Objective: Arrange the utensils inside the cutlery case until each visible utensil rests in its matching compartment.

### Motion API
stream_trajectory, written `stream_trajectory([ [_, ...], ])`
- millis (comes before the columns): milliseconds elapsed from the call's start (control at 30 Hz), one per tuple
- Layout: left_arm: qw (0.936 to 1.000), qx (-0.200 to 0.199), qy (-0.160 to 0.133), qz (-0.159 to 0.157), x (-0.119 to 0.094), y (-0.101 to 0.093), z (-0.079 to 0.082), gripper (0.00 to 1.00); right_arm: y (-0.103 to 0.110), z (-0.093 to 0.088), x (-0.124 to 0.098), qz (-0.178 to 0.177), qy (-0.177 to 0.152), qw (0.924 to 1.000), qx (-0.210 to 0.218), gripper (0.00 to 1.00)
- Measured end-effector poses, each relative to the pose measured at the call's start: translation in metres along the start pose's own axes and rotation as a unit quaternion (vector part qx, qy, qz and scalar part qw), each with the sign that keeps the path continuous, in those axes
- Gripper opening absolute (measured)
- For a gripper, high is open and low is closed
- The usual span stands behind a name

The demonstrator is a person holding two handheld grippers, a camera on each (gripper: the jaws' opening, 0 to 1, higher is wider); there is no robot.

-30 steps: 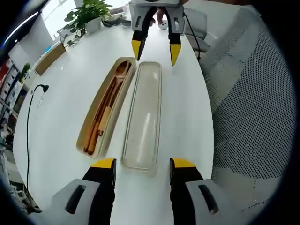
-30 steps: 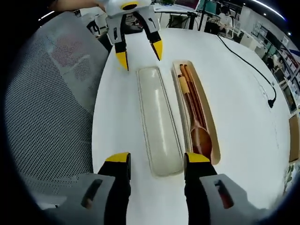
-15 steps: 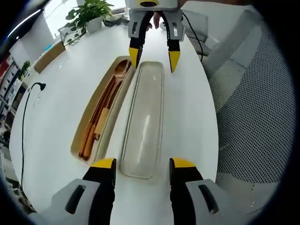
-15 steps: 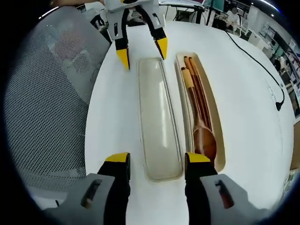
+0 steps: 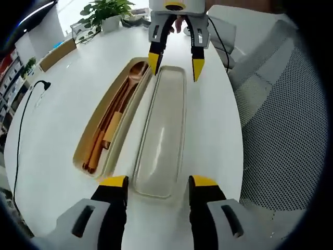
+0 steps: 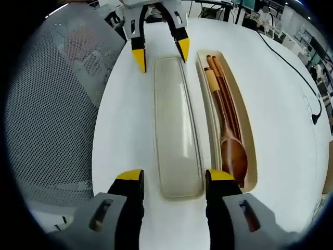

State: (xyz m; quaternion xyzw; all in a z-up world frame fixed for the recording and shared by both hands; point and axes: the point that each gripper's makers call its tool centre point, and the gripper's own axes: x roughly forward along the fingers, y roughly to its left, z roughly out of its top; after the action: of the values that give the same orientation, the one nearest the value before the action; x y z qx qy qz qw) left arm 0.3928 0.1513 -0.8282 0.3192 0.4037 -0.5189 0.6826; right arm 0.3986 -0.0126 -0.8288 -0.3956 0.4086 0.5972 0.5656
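Plant (image 5: 106, 11) beyond left gripper (image 5: 157, 181)

Two cameras look down from opposite ends of the clear lid (image 5: 161, 133) (image 6: 176, 127), facing each other, close above the white bench (image 5: 57, 120) (image 6: 125, 114). Both share the lid and open case (image 5: 112, 122) (image 6: 229, 112).

lid (image 5: 162, 130) ends: gripper-flanked | lid long sides: bare table (image 5: 57, 114) | beside table: mesh chair (image 5: 281, 120)

An office: long white table (image 5: 218, 130), mesh chair (image 6: 57, 104), potted plant (image 5: 106, 11), desks behind.
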Motion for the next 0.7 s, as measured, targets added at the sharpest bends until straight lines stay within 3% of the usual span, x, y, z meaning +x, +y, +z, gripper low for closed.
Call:
stream_trajectory([
  [233,1.0000,-0.003,-0.003,-0.001,0.0003,-0.0004,0.0001,0.48,-0.0040,-0.0020,0.0013,-0.013,0.014,0.9996,-0.022,0.39],
  [700,0.9998,-0.013,-0.011,0.006,-0.0003,0.0019,-0.0013,0.41,-0.0019,0.0009,0.0027,-0.014,0.019,0.9996,-0.017,0.35],
])
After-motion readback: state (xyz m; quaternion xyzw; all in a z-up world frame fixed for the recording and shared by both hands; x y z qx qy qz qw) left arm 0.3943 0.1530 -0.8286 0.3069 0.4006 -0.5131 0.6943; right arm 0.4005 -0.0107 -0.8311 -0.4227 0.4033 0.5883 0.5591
